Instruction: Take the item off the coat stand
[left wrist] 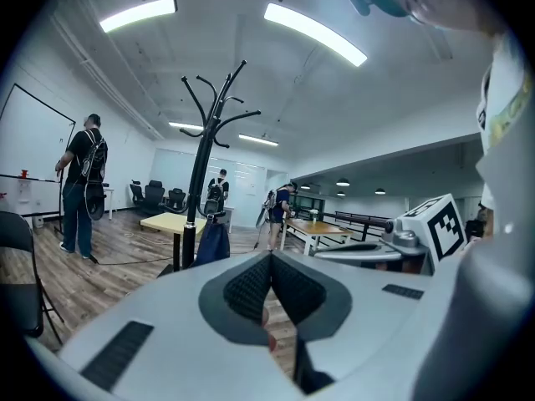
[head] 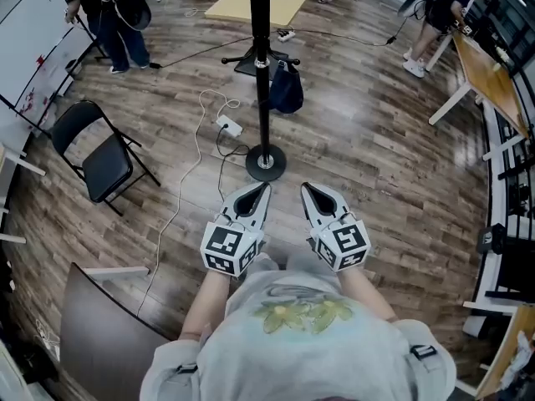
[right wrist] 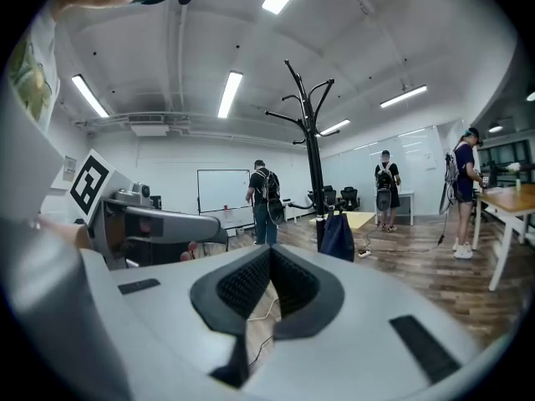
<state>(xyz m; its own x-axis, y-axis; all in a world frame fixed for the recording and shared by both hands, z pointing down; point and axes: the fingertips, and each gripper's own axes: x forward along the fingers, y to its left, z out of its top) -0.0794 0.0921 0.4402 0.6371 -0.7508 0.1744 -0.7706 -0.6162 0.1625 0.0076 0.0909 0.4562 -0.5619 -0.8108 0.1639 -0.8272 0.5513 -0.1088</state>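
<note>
Wood floor (head: 368, 149) runs across the room, with a black folding chair (head: 100, 161) at the left. The left gripper (head: 266, 188) has its jaws pressed together on nothing and points toward the coat stand (head: 262, 73). A dark blue bag (head: 287, 88) hangs low on the stand's pole, well apart from both grippers. The right gripper (head: 304, 187), just beside the left one, is likewise closed and empty.

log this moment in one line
left gripper: shut, empty | right gripper: shut, empty | bag: hanging on stand, untouched | both short of stand
</note>
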